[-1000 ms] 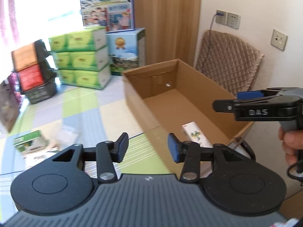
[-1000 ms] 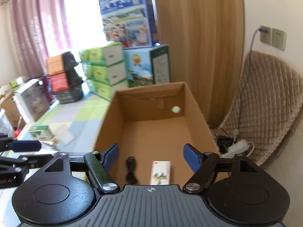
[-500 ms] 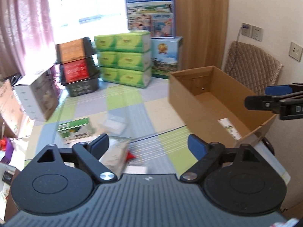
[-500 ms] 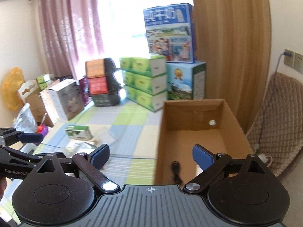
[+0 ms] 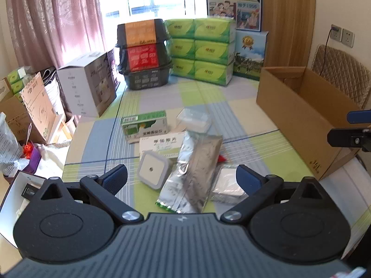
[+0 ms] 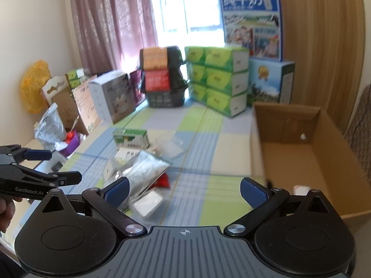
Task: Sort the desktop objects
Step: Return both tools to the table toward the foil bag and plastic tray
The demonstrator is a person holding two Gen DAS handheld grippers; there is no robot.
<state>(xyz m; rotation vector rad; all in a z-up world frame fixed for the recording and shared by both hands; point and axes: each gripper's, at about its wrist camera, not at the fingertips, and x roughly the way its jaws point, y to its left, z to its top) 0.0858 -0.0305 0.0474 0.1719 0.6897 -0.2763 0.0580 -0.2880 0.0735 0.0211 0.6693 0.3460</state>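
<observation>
**Foil pouch next in line, both tongs wide open and empty**

The foil pouch (image 5: 197, 169) lies on top of the heap in the middle of the checked tablecloth (image 5: 255, 153), just ahead of the left gripper (image 5: 182, 178). It looks light, thin and floppy, with a slick crinkled skin, so it will probably sag and slide if pinched at a corner; a grip across its flat middle or along a sealed edge seems safest. Its long axis runs from the near edge, where a green strip shows, away and slightly to the right, towards the red scrap (image 5: 222, 159) peeping out beside it.

Touching its left side sits a square grey-rimmed night light (image 5: 153, 170), stiff and small, easy to take by its opposite sides. Under its right side lies a flat white packet (image 5: 228, 184). Beyond it are a white medicine box (image 5: 160, 144), a green box (image 5: 145, 125) lying lengthwise across the table, and a clear plastic case (image 5: 193, 120), likely slippery.

The left gripper's jaws stand far apart with nothing between them. The right gripper (image 6: 184, 192) is likewise spread wide and empty, held between the heap and the cardboard box (image 6: 308, 143), which stands well apart at the right edge of the table
</observation>
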